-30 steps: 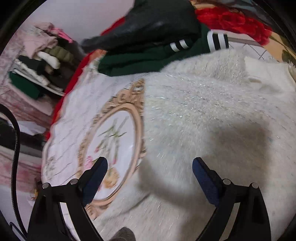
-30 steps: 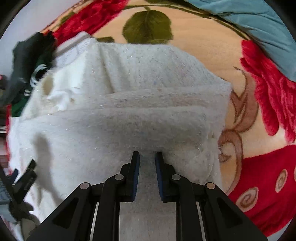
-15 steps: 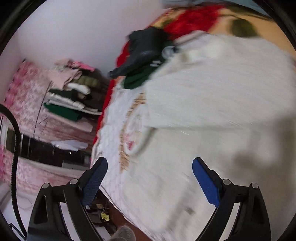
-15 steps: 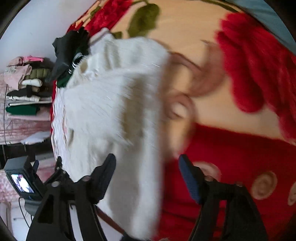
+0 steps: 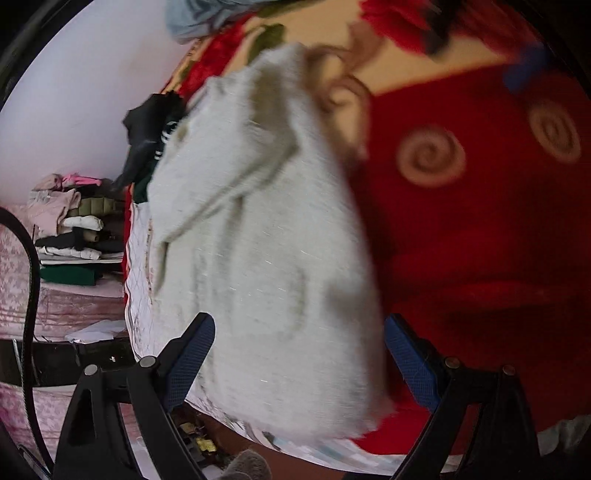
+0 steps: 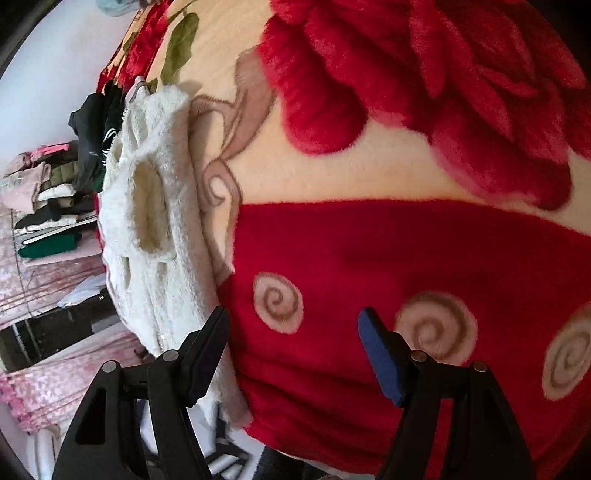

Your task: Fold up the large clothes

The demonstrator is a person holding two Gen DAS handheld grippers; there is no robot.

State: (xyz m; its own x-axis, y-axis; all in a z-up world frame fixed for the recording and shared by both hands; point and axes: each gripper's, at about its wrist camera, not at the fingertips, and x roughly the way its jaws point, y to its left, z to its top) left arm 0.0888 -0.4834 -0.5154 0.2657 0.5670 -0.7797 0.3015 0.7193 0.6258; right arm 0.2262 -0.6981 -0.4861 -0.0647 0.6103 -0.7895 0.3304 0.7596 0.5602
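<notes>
Now both of your grippers are off the white fuzzy sweater (image 5: 266, 236), which lies folded at the bed's edge.

Your left gripper (image 5: 299, 354) hangs wide apart above the sweater's near end, gripping nothing. Your right gripper (image 6: 295, 347), jaws just opened and empty, sits over the red floral blanket (image 6: 369, 240) beside the fold, likely clearing away so the bundle keeps its shape.

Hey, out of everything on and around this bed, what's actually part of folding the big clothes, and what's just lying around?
Part of the job:
- white fluffy sweater, folded on the bed
- left tongs, open
- right tongs, open, nothing between them

Just lying about:
- red floral blanket
- dark clothes heap beyond the sweater
- stack of folded clothes beside the bed
- light blue cloth
</notes>
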